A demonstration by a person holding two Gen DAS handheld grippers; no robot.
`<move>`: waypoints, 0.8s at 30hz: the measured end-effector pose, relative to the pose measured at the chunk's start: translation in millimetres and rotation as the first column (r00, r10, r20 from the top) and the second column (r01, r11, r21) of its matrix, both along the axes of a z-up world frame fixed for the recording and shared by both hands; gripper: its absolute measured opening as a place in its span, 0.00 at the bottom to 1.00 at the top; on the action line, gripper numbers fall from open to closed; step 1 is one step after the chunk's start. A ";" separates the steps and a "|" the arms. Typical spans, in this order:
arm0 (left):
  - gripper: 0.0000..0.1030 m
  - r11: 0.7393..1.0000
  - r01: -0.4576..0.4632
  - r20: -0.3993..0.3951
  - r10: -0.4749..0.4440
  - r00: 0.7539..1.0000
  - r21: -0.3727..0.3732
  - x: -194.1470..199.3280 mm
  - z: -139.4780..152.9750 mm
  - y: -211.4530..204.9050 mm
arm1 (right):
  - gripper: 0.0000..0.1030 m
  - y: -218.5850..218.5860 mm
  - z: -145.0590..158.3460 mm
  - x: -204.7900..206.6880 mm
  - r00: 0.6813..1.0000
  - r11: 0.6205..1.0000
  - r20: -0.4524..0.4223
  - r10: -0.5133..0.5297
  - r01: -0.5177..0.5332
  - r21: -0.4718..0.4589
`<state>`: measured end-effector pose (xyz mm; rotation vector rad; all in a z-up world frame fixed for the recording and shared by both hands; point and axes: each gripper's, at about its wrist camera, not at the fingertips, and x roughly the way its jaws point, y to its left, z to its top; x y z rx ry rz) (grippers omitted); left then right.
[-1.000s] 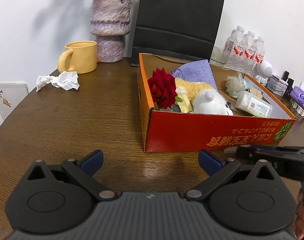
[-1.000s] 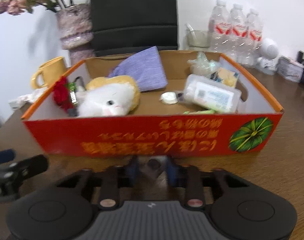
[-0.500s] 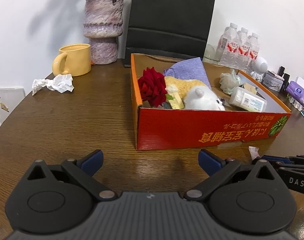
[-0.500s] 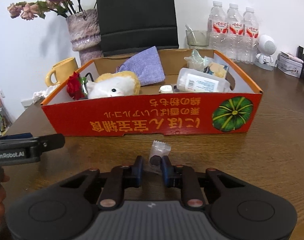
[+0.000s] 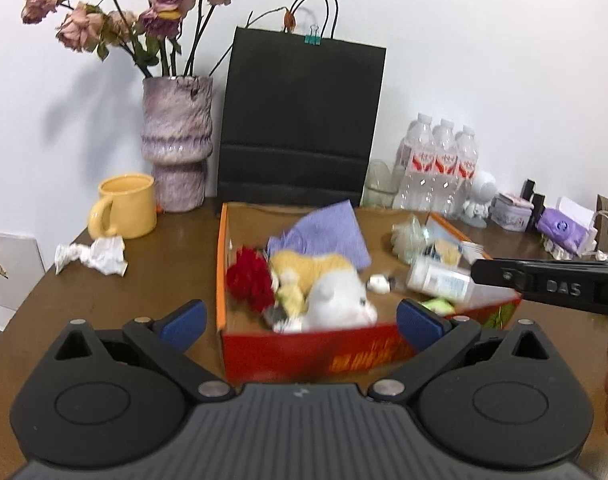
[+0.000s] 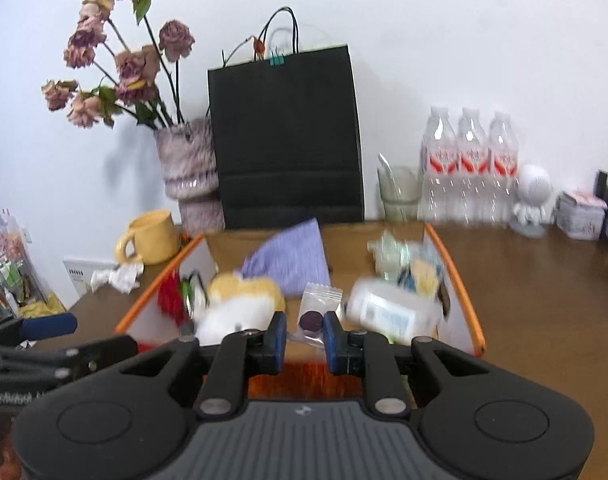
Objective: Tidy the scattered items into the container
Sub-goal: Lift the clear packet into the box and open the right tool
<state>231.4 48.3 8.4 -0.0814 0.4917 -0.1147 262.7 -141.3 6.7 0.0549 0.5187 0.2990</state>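
I am holding a small clear candy packet (image 6: 312, 312) pinched between the blue fingers of my right gripper (image 6: 304, 338), its dark sweet sitting right in the narrow gap. I am holding the packet above the near wall of the red cardboard box (image 6: 461, 280), over the box's front edge. My left gripper (image 5: 300, 320) is hanging with its fingers spread wide and nothing between them, just in front of the box's near left corner. Inside the box are lying a plush toy (image 5: 335, 298), a red rose (image 5: 250, 282) against the left wall, a purple cloth (image 5: 323, 232) toward the back, and a white bottle (image 5: 439, 282) by the right wall. A crumpled tissue (image 5: 94, 254) is lying on the tabletop (image 5: 164, 264) near its left edge, beside a yellow mug (image 5: 124, 210).
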 end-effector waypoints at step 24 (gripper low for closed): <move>1.00 0.995 -0.085 -0.134 0.092 0.987 0.060 52.3 11.9 -19.1 | 1.00 -14.6 4.9 58.4 0.982 0.992 -0.190 -0.010 -0.013 -0.122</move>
